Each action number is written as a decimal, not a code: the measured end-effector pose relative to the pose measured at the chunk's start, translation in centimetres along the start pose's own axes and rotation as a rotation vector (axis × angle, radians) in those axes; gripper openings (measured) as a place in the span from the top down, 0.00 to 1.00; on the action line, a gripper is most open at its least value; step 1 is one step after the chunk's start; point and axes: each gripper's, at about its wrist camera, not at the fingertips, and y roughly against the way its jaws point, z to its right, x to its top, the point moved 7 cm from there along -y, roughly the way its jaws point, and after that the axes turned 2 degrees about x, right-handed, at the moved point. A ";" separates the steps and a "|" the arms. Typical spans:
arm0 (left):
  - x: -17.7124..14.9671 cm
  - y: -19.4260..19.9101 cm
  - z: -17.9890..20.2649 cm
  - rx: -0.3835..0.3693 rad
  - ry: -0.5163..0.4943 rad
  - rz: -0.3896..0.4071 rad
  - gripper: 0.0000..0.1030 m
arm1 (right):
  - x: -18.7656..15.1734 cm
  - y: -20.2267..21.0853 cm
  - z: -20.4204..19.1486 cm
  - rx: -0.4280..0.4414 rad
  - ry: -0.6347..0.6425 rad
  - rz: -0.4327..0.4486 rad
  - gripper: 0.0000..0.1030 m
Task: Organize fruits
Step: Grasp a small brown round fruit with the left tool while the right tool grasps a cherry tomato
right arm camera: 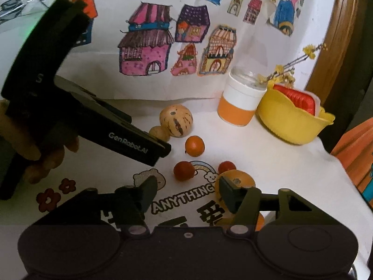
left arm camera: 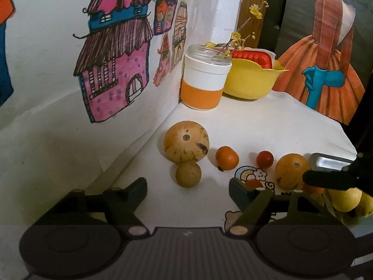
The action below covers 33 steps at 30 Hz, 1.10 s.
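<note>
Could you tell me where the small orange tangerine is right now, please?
In the left wrist view the tangerine sits mid-table, apart from its neighbours, between the big speckled melon to its left and a red tomato to its right.

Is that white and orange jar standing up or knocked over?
Upright. The jar stands on its orange base on the table, glass mouth facing up, with flower twigs rising above it.

White table [left arm camera: 268, 126] (fruits [left arm camera: 185, 141], bowl [left arm camera: 250, 82], cup [left arm camera: 204, 82]).
</note>
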 end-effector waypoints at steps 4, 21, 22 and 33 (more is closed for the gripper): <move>0.2 0.0 -0.3 -0.011 0.015 -0.001 0.33 | 0.3 -0.4 -0.3 0.015 0.001 -0.010 0.49; 0.3 -1.1 -0.3 -0.042 0.021 -0.027 0.72 | 0.9 -4.6 -0.2 0.044 -0.076 -0.078 0.60; 0.3 -1.1 -0.3 -0.041 0.021 -0.027 0.72 | 0.9 -4.6 -0.1 0.043 -0.077 -0.078 0.61; 0.0 -0.6 -0.3 -0.033 0.009 -0.018 0.74 | 0.7 -4.3 0.1 0.025 -0.086 -0.070 0.76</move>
